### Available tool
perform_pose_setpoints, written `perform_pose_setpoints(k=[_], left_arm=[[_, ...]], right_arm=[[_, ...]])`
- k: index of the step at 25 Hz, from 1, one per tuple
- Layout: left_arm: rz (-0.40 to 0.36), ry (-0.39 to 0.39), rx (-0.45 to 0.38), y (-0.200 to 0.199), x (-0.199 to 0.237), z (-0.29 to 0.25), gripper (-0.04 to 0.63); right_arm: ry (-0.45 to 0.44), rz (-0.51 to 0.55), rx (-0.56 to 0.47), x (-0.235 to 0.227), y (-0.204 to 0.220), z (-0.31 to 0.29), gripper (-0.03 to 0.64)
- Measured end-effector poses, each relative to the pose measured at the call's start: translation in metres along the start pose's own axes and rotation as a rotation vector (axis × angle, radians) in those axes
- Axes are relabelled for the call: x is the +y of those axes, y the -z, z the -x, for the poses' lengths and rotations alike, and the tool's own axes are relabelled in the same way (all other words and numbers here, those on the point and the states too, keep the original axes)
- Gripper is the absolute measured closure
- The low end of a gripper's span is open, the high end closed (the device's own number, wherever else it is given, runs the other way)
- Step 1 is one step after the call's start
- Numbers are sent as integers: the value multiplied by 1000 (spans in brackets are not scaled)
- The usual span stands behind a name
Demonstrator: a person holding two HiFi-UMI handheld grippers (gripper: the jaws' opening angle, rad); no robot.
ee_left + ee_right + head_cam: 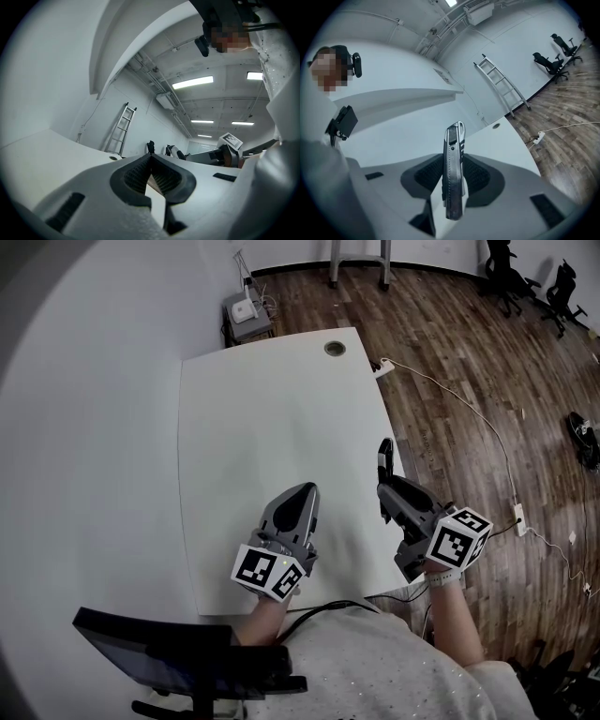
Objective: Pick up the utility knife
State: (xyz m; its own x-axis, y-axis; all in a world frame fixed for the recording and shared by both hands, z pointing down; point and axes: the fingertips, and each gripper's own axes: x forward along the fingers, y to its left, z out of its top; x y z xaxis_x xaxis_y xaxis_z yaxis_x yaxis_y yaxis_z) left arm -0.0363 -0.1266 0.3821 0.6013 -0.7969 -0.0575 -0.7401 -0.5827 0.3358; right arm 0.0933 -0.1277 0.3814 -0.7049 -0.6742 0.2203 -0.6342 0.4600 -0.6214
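Right gripper view shows the right tool [452,165] grasping the utility knife [453,197], while the left tool [151,160] is clenched over the worktop [272,418].

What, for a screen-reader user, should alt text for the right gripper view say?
A silver utility knife is clamped in the right gripper, pointing away over a white table. A ladder leans on the far wall, with wood flooring at right.
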Motion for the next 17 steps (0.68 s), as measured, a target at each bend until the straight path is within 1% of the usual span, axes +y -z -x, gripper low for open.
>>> perform_pose_setpoints(k=[17], left_arm=[[3, 13, -1, 5, -2, 3, 588]], right_arm=[[15, -3, -25, -2, 2, 6, 486]])
